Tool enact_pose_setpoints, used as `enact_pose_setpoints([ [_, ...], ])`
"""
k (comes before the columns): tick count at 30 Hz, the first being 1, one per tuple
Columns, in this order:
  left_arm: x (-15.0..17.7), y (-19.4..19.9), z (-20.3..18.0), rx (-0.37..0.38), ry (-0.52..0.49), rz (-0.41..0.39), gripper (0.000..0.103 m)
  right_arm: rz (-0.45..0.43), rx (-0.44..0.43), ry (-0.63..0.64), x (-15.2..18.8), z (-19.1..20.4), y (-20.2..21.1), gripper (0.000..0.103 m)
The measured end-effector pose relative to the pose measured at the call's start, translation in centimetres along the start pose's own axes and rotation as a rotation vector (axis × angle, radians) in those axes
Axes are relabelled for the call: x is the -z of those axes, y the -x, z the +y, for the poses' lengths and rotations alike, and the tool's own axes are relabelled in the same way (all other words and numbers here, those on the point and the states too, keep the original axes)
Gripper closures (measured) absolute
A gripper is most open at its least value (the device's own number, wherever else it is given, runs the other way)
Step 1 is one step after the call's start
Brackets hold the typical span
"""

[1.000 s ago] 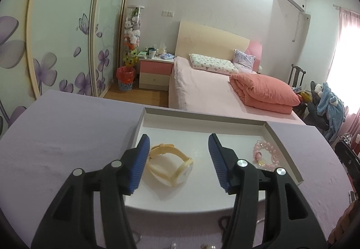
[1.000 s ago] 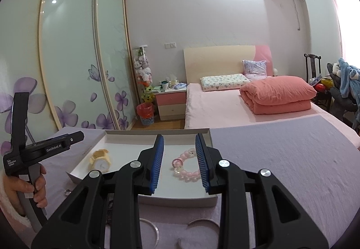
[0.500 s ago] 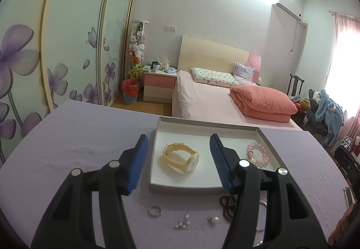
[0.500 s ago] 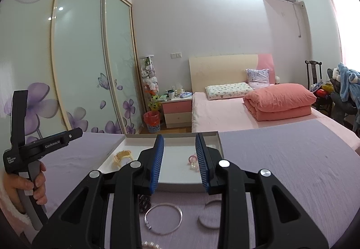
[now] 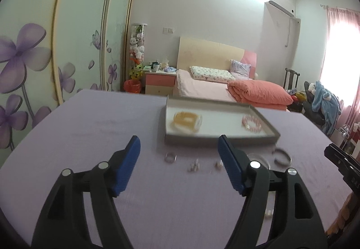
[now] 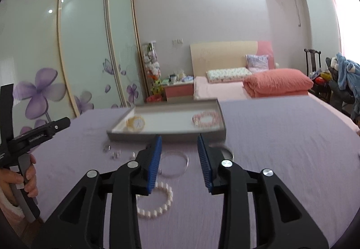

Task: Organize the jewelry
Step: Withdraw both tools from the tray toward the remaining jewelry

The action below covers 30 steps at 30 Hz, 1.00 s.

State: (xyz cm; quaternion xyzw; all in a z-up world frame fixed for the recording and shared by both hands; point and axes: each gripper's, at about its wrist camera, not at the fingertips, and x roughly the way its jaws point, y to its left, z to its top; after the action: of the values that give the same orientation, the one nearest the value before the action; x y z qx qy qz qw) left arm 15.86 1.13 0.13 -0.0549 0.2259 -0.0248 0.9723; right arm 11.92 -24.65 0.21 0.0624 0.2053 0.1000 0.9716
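Note:
A grey tray (image 5: 220, 139) on the lilac table holds a yellow watch (image 5: 186, 122) and a pink bead bracelet (image 5: 251, 123). In front of it lie a small ring (image 5: 170, 157), tiny earrings (image 5: 194, 165) and a silver bangle (image 5: 281, 156). My left gripper (image 5: 178, 140) hovers short of the tray, its jaws opening with nothing between them. In the right wrist view, my right gripper (image 6: 178, 137) is over a silver bangle (image 6: 174, 164) and a pearl bracelet (image 6: 155, 200). Its jaws are opening and hold nothing. The tray (image 6: 166, 135) lies just beyond it.
The lilac table (image 6: 281, 147) spreads bare to the right. A hand (image 6: 27, 179) holds the left gripper's handle at the left edge of the right wrist view. A bed, a nightstand and flowered wardrobe doors stand behind the table.
Both grippers have drawn back from over the tray, so the loose jewelry in front of it came into view. The left jaws stand wider; the right jaws are slightly wider.

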Motion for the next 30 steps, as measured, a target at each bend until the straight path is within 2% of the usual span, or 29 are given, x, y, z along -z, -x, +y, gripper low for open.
enact_pose_setpoints([
  [5,3.6,1.6,1.2,-0.034,-0.001,0.010,0.030,0.079,-0.009,-0.004,2.6,0.6,-0.4,0.066],
  [9,5.1,2.1,1.5,-0.065,-0.021,0.002,0.028,0.159,-0.024,-0.016,4.1,1.1,-2.0,0.066],
  [13,5.0,1.6,2.0,-0.080,-0.028,0.001,0.027,0.245,-0.008,-0.006,4.6,1.8,-3.6,0.066],
  [20,4.0,0.5,2.0,-0.078,-0.030,0.016,0.026,0.402,0.080,-0.008,5.1,1.6,-6.5,0.066],
  [21,3.8,0.2,1.9,-0.076,-0.034,0.022,0.026,0.419,0.079,-0.002,5.2,1.5,-6.8,0.067],
  [22,3.6,0.0,1.8,-0.075,-0.037,0.027,0.026,0.429,0.077,0.013,5.4,1.7,-7.0,0.073],
  [23,3.5,-0.3,1.6,-0.075,-0.044,0.032,0.025,0.426,0.087,0.048,5.5,2.0,-6.9,0.086],
  [24,3.4,-0.5,1.4,-0.076,-0.049,0.036,0.024,0.424,0.087,0.074,5.6,2.1,-6.7,0.092],
  [27,3.0,-1.8,1.0,-0.079,-0.067,0.067,0.022,0.421,0.086,0.075,5.6,1.4,-6.4,0.093],
  [30,2.6,-3.7,0.6,-0.084,-0.081,0.110,0.022,0.412,0.136,0.034,5.5,-0.6,-5.8,0.093],
])
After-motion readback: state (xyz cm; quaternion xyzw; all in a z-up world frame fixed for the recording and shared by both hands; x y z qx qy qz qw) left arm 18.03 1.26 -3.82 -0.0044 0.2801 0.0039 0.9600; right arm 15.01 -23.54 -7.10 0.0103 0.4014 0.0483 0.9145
